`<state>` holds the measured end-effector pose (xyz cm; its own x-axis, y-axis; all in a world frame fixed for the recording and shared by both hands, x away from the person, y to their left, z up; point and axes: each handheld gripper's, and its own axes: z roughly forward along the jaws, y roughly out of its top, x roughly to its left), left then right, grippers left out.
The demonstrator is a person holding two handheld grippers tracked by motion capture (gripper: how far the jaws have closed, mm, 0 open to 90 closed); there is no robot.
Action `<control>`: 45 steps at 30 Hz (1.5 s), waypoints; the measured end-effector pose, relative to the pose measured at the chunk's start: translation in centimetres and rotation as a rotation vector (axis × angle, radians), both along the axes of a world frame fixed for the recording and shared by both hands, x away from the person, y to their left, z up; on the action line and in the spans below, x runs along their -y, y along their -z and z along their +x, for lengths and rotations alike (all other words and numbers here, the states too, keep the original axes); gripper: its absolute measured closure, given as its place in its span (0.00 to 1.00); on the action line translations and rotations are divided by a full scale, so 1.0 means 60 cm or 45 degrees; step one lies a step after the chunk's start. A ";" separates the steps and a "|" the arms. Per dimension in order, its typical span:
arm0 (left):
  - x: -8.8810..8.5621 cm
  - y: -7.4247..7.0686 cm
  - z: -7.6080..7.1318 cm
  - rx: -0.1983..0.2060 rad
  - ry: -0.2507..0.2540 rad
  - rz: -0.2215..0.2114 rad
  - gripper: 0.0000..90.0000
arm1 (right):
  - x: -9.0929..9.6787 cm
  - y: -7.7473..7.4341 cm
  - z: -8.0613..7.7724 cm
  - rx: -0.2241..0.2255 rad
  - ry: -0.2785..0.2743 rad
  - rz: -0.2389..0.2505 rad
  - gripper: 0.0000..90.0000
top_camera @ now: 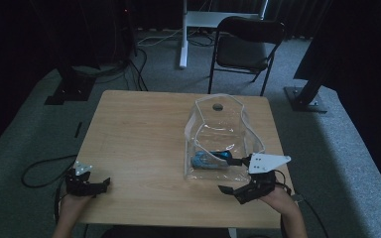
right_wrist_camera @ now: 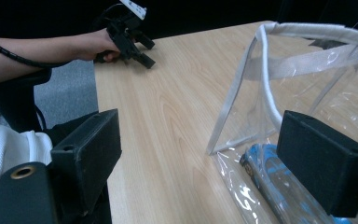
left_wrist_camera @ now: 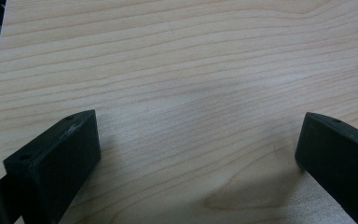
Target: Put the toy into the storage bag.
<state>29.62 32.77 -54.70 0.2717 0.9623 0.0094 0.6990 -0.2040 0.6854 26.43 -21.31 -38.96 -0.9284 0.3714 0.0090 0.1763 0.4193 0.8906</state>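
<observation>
A clear plastic bag (top_camera: 218, 134) with white trim stands open on the right half of the wooden table (top_camera: 139, 139). A blue toy car (top_camera: 209, 159) lies inside it near the front wall. My right gripper (top_camera: 231, 175) is open just outside the bag's front right corner. In the right gripper view its jaws (right_wrist_camera: 200, 140) straddle the bag's corner (right_wrist_camera: 242, 107), with the car (right_wrist_camera: 268, 179) by the right jaw. My left gripper (top_camera: 96, 184) rests open at the table's front left edge, and its jaws (left_wrist_camera: 198, 135) are spread over bare wood. The left gripper (right_wrist_camera: 130, 37) also appears far off in a hand.
A black folding chair (top_camera: 245, 44) and a white desk leg (top_camera: 183, 39) stand beyond the table's far edge. Cables (top_camera: 44, 168) loop on the grey carpet at the left. Black stand bases (top_camera: 305, 99) sit at both far sides.
</observation>
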 end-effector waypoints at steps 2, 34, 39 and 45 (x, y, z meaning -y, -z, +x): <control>0.000 0.000 0.000 0.000 0.001 0.000 0.00 | 0.001 0.003 -0.003 0.013 -0.004 -0.003 0.14; 0.000 0.000 0.000 -0.001 -0.001 0.000 0.00 | 0.019 0.155 0.013 -0.171 -0.047 -0.056 0.15; 0.000 0.000 0.000 -0.001 -0.001 0.000 0.00 | 0.033 0.180 0.019 -0.195 -0.003 -0.055 0.15; 0.000 0.000 0.000 -0.001 -0.001 0.000 0.00 | 0.047 0.201 0.026 -0.229 0.061 -0.059 0.15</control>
